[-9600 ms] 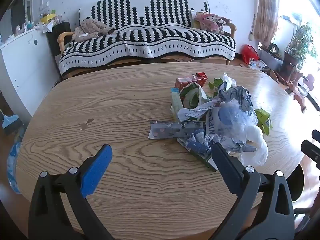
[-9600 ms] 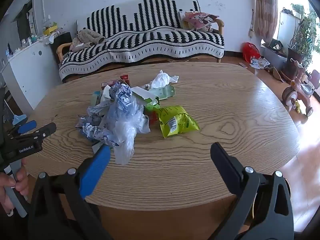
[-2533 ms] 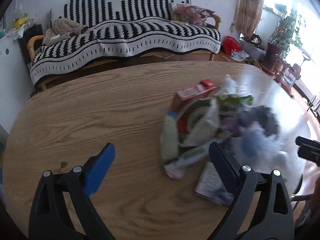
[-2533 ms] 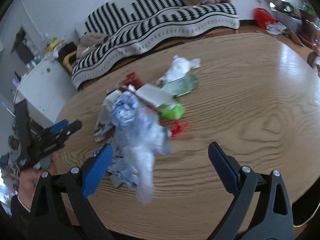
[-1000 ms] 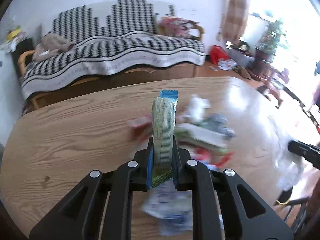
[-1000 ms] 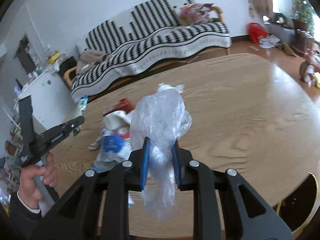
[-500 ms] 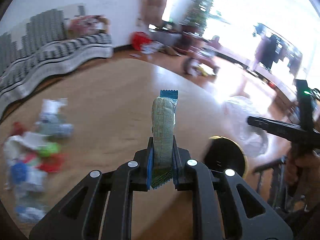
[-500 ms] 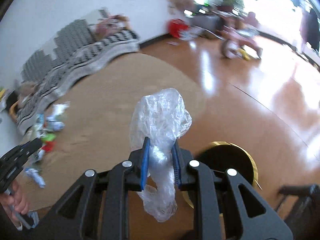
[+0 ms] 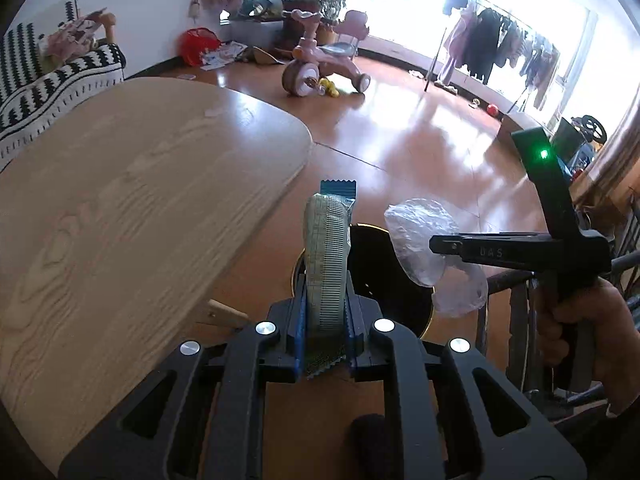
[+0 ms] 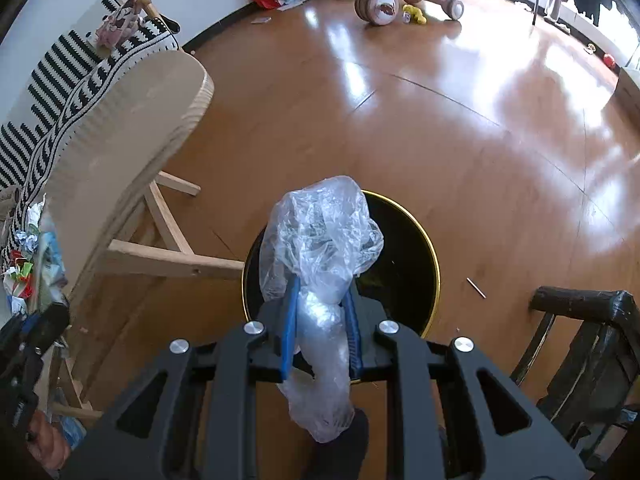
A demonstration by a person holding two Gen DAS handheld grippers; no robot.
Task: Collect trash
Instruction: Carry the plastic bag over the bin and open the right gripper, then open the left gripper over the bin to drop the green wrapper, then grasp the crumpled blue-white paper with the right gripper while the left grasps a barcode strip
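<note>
My left gripper (image 9: 325, 320) is shut on a green snack wrapper (image 9: 327, 264) with a blue top edge, which stands upright between the pads. Below and beyond it is a black trash bin (image 9: 372, 264) with a gold rim on the floor. My right gripper (image 10: 320, 320) is shut on a crumpled clear plastic bag (image 10: 320, 236) and points down over the bin (image 10: 404, 248). The left wrist view shows the right gripper (image 9: 440, 245) holding the plastic bag (image 9: 420, 240) just right of the bin. Leftover trash (image 10: 28, 264) lies on the table at the far left.
The wooden table (image 9: 120, 208) ends just left of the bin, and its legs (image 10: 160, 256) stand close to the bin. A dark chair (image 10: 580, 340) is to the right. A pink tricycle (image 9: 320, 64) stands farther off on the glossy wooden floor.
Both grippers have swung away from the table and dropped lower, and now hang over the bin on the floor. Each keeps hold of its piece of trash.
</note>
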